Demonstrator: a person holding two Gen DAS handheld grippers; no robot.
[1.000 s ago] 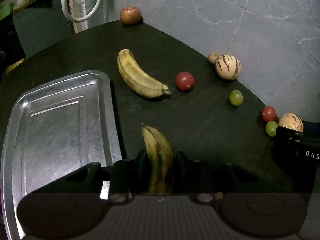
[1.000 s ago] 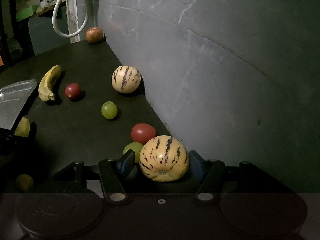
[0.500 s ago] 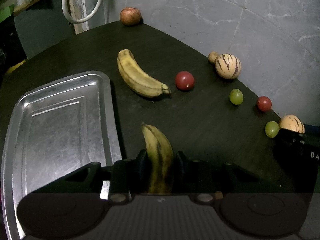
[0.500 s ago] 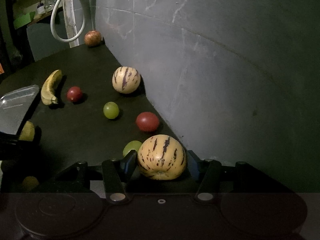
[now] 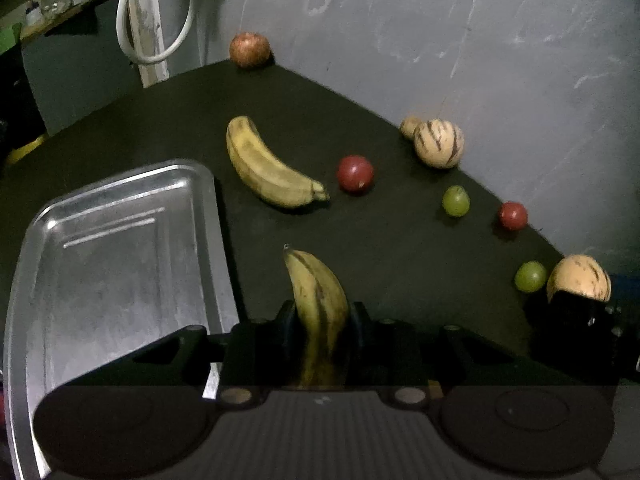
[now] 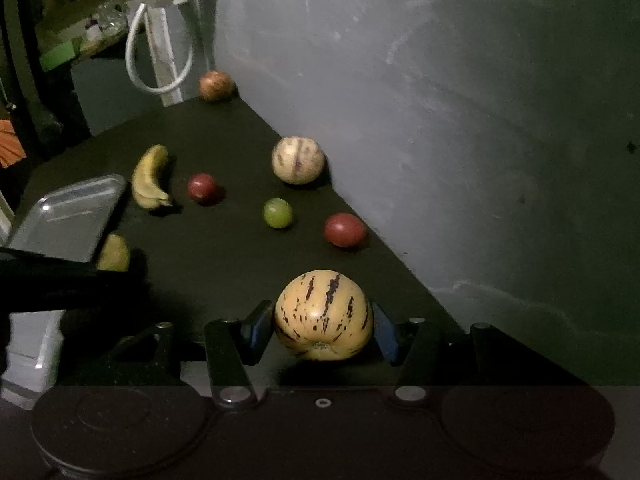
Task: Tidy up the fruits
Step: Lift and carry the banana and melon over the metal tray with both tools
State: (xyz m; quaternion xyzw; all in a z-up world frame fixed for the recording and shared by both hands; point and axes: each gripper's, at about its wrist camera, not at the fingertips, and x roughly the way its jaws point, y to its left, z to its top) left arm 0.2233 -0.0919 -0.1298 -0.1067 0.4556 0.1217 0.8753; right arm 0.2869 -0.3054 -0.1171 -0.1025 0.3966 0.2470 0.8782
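Note:
My left gripper is shut on a spotted banana, held just right of the metal tray. My right gripper is shut on an orange striped melon, lifted above the dark table; it shows in the left wrist view too. On the table lie a second banana, a pale striped melon, two red fruits, two green fruits and an apple at the far corner.
A grey wall runs along the table's right edge. A white hose loop hangs behind the far corner. A small brown fruit sits beside the pale melon. The tray holds nothing.
My right gripper has lifted the orange melon up and back from the red and green fruits. The left gripper with its banana has barely moved.

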